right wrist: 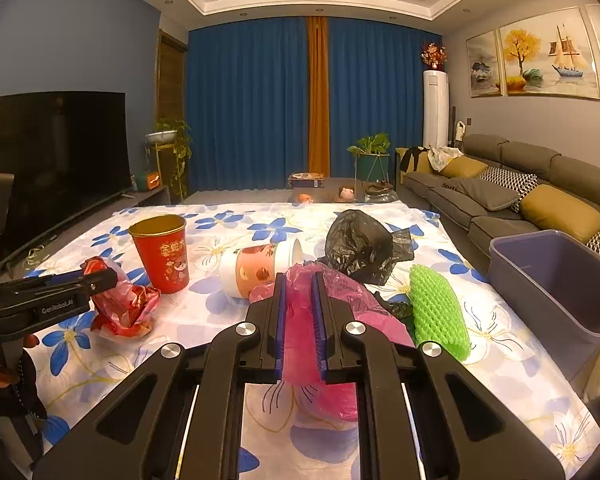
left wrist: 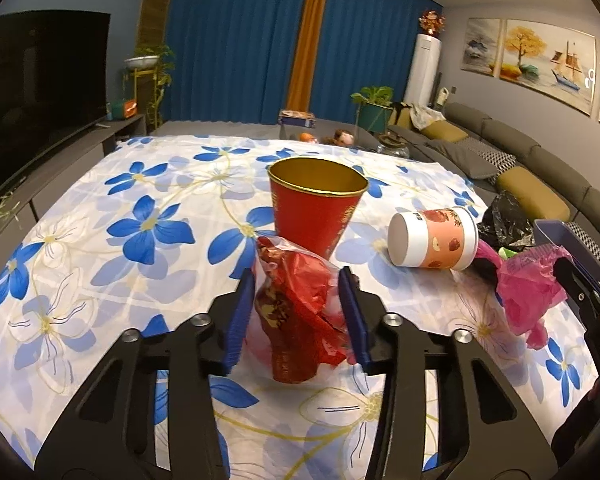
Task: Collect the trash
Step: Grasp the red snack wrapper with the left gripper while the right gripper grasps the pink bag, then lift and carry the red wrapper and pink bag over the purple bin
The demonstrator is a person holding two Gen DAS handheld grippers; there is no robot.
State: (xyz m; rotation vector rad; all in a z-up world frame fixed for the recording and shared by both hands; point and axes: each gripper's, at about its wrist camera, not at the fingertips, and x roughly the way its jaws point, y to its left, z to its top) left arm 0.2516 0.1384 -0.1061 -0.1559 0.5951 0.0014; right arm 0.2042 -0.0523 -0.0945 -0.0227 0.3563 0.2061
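Left wrist view: left gripper (left wrist: 298, 300) clamps a crumpled red wrapper (left wrist: 296, 320) near the table's (left wrist: 100, 208) front, just before an upright red cup (left wrist: 316, 208). Right gripper (right wrist: 299, 320) pinches a pink bag (right wrist: 332, 300) beside green foam net (right wrist: 438, 312); grey bin (right wrist: 556, 280) waits at the right edge. Both films look light, soft, slippery: grip bunched middles, not loose edges. Tipped cup (right wrist: 260, 268) probably crushes easily.

We take the upright cup (right wrist: 161, 253) as landmark: the wrapper (right wrist: 120, 304) lies before it, the tipped cup (right wrist: 260, 266) right of it, the bin (right wrist: 556, 280) farthest right.
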